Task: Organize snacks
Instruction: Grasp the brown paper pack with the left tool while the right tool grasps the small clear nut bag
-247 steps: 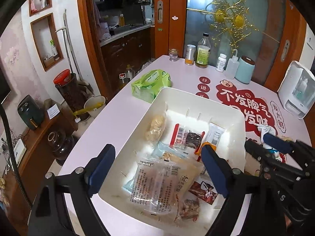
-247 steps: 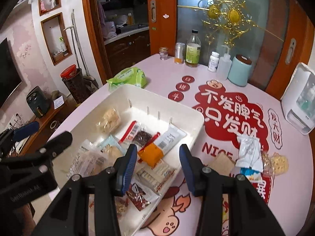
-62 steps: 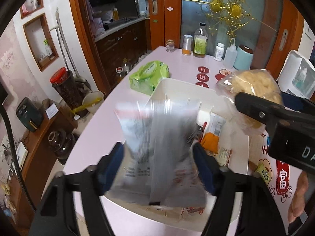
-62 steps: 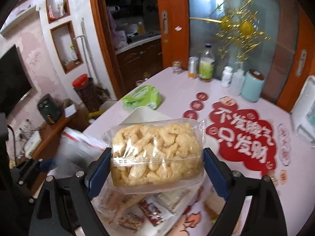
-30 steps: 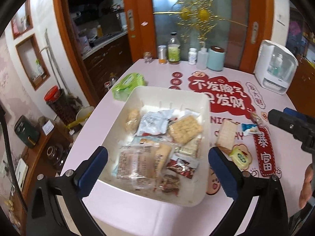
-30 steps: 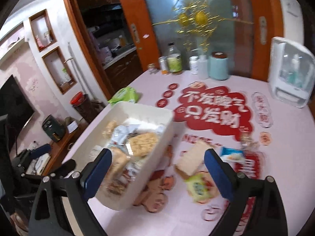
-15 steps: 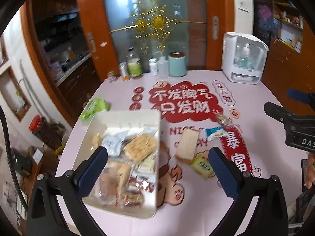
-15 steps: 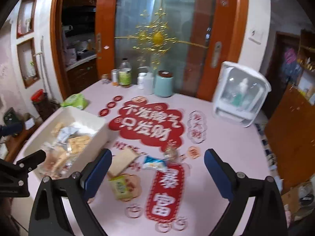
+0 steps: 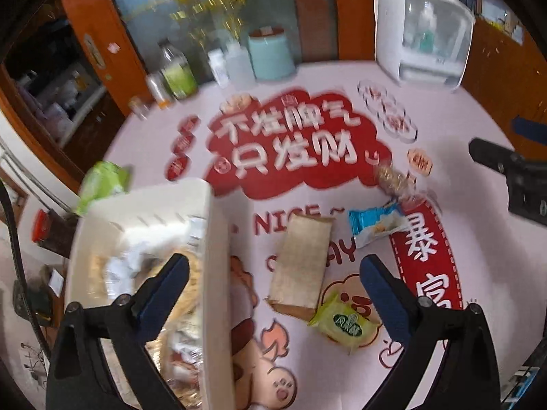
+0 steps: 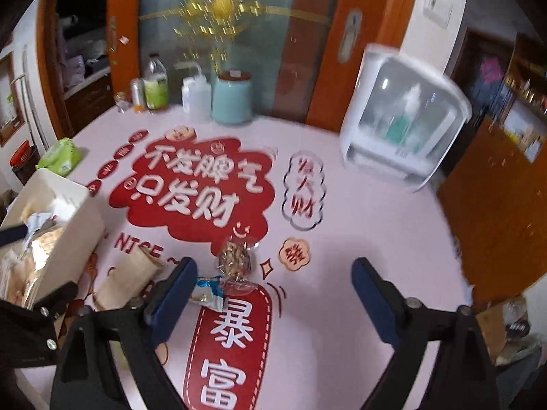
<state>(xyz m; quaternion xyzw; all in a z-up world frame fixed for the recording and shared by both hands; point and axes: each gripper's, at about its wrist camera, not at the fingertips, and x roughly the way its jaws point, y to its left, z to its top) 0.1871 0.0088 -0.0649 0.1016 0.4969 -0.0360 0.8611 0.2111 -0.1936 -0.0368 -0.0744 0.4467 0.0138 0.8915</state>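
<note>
A white bin [image 9: 215, 273] full of snack packets stands at the table's left. Beside it lie a tan packet [image 9: 301, 263], a yellow-green packet [image 9: 343, 323], a blue-and-white packet [image 9: 374, 222] and a clear bag of brown bits [image 9: 393, 179]. My left gripper [image 9: 273, 271] is open above the tan packet, nothing between its fingers. My right gripper [image 10: 273, 275] hovers over the clear bag [image 10: 234, 261] and blue packet [image 10: 207, 295]; its jaws are closing but stand wide, touching nothing.
Bottles [image 10: 155, 85], a teal canister [image 10: 232, 97] and a white appliance [image 10: 403, 119] line the table's far edge. A green tissue pack [image 10: 59, 155] lies behind the bin. Red decals cover the pink tablecloth [image 10: 359, 239]. The table edge runs along the right.
Both grippers have swung right, away from the bin, and dropped closer to the loose packets on the table. The bin now sits at the left edge of both views.
</note>
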